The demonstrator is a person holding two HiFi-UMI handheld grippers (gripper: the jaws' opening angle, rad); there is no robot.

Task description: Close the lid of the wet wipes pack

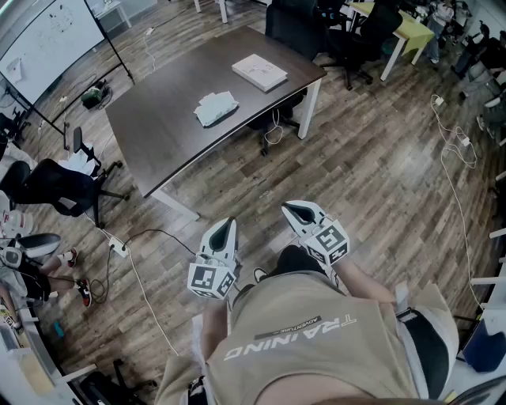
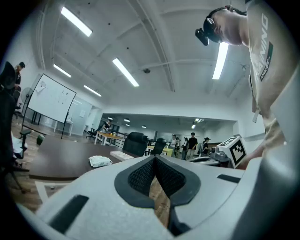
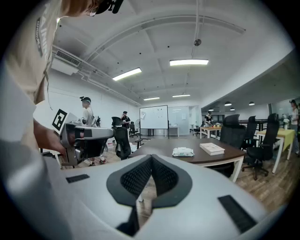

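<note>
The wet wipes pack (image 1: 216, 107) lies on the dark brown table (image 1: 158, 119), pale and crumpled-looking; whether its lid stands up I cannot make out from here. It also shows small in the left gripper view as the wipes pack (image 2: 100, 161) and in the right gripper view as the wipes pack (image 3: 183, 152). My left gripper (image 1: 224, 230) and right gripper (image 1: 297, 211) are held close to my body, well short of the table. Both are shut with nothing between the jaws, tips touching in their own views as left gripper (image 2: 154, 158) and right gripper (image 3: 151, 158).
A white book or box (image 1: 259, 72) lies on the table's far end. Office chairs (image 1: 47, 186) stand to the left and behind the table (image 1: 294, 24). Cables (image 1: 138, 277) trail over the wooden floor. People stand in the room's background.
</note>
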